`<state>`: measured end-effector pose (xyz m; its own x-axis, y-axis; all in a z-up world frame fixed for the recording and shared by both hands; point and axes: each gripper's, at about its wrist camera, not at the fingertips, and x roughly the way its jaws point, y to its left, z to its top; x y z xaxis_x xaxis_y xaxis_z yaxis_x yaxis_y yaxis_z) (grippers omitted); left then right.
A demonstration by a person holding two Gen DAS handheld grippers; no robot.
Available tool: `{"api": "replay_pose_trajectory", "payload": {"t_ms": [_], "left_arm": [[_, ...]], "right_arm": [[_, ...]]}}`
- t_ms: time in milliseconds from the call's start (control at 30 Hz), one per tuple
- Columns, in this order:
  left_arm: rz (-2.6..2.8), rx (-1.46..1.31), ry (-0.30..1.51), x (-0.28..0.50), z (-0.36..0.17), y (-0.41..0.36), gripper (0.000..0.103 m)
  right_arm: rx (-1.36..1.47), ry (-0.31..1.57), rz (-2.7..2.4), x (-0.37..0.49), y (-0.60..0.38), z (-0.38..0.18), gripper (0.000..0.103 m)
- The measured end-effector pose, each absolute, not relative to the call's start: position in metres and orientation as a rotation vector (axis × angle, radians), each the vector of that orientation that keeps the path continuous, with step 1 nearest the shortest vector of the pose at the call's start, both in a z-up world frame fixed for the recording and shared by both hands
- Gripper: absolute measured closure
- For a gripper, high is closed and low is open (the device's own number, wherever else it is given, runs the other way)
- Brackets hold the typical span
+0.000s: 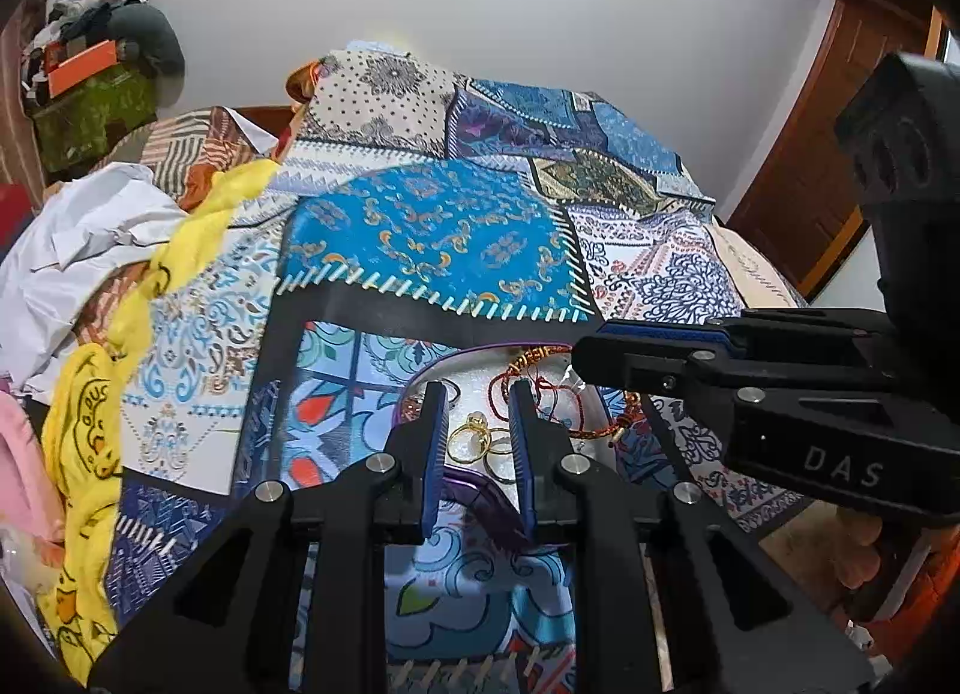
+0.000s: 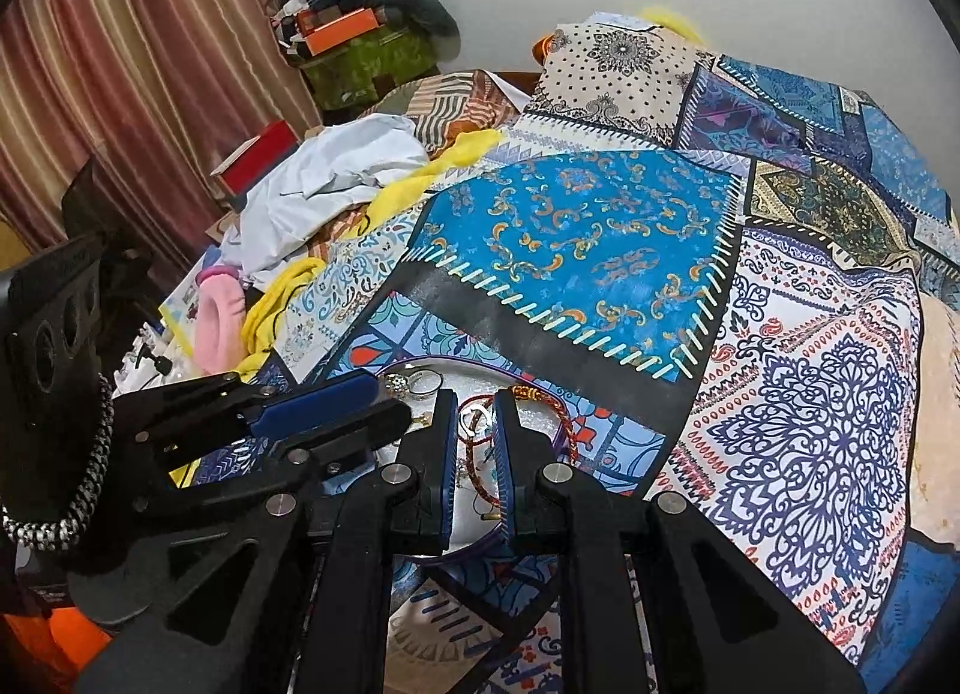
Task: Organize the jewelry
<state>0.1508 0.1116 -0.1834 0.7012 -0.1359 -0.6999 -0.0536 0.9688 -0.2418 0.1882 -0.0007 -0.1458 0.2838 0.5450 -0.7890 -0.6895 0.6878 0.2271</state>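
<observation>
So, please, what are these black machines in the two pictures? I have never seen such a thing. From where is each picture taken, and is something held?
They are two hand-held grippers; a person carries one in each hand, and each has a wide-angle camera looking along its two fingers. In the left camera's picture, the left gripper hangs over a round tray with a purple rim, above a gold ring; the right gripper reaches in from the side. The right camera's picture shows that gripper from its own side, over a red cord bracelet. The tray lies on a patchwork bedspread. Both grippers are open and nothing is held.
</observation>
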Motion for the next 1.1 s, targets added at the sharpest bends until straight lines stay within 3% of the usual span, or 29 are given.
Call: {"api": "replay_pose_trajectory", "payload": {"t_ms": [133, 433, 600, 767, 900, 967, 1067, 1100], "left_arm": [[-0.03, -0.243, 0.771, 0.143, -0.169, 0.112, 0.084], [-0.002, -0.201, 0.652, 0.113, -0.114, 0.104, 0.08], [0.013, -0.176, 0.525, 0.084, -0.066, 0.094, 0.079], [0.04, -0.144, 0.352, 0.039, -0.016, 0.081, 0.067], [0.061, -0.126, 0.237, 0.002, 0.012, 0.07, 0.058], [0.074, -0.113, 0.193, -0.015, 0.022, 0.065, 0.052], [0.097, -0.097, 0.151, -0.033, 0.03, 0.06, 0.025], [0.109, -0.093, 0.142, -0.037, 0.031, 0.059, 0.009]], "right_arm": [[-0.166, 0.96, 0.827, 0.182, -0.005, -0.137, 0.081], [-0.14, 0.814, 0.802, 0.156, -0.029, -0.084, 0.08], [-0.085, 0.63, 0.77, 0.123, -0.06, -0.029, 0.08], [-0.04, 0.415, 0.728, 0.075, -0.092, 0.021, 0.08], [-0.017, 0.273, 0.696, 0.038, -0.109, 0.045, 0.057], [-0.009, 0.209, 0.669, 0.02, -0.114, 0.053, 0.052], [0.007, 0.15, 0.625, 0.005, -0.118, 0.057, 0.038], [0.013, 0.127, 0.598, 0.001, -0.119, 0.056, 0.027]]}}
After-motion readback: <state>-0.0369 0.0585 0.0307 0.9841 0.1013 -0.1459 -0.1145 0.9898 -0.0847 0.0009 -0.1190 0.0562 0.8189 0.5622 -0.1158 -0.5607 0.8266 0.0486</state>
